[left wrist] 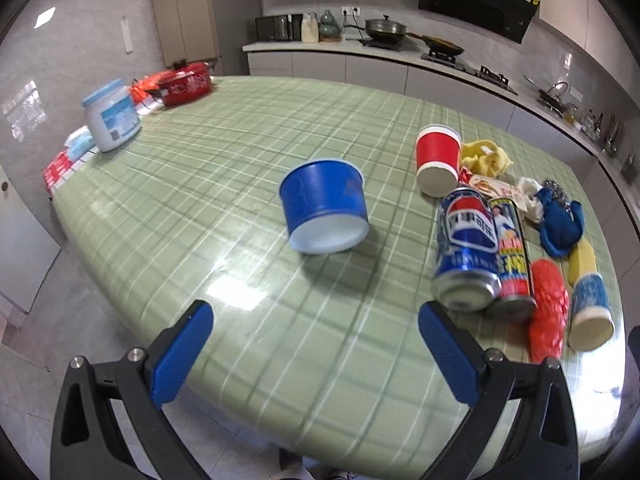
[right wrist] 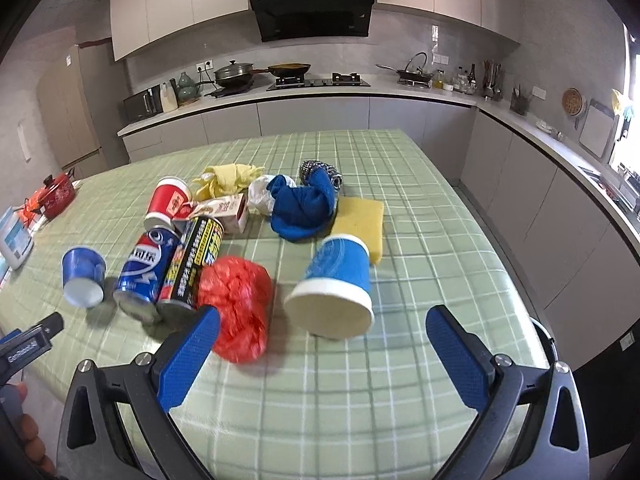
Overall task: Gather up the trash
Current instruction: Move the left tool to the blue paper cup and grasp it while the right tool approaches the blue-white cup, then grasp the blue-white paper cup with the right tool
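Left wrist view — dark blue cup (left wrist: 325, 207) overturned, white base up, alone

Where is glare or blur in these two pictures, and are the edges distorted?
Left wrist view: bright glare on the tablecloth before the blue cup, and the white tub is blurred. Right wrist view: the red bag looks smeared. Both views bend the counters and darken at the corners.

left gripper (left wrist: 316, 336): two black skeletal arms with triangular cut-outs, each carrying a bright blue, finely ribbed finger pad (left wrist: 182, 354) fixed by round silver screws; right gripper (right wrist: 323, 340) has the same build, black frame, blue textured pads (right wrist: 456, 354), silver bolt heads at the pivots
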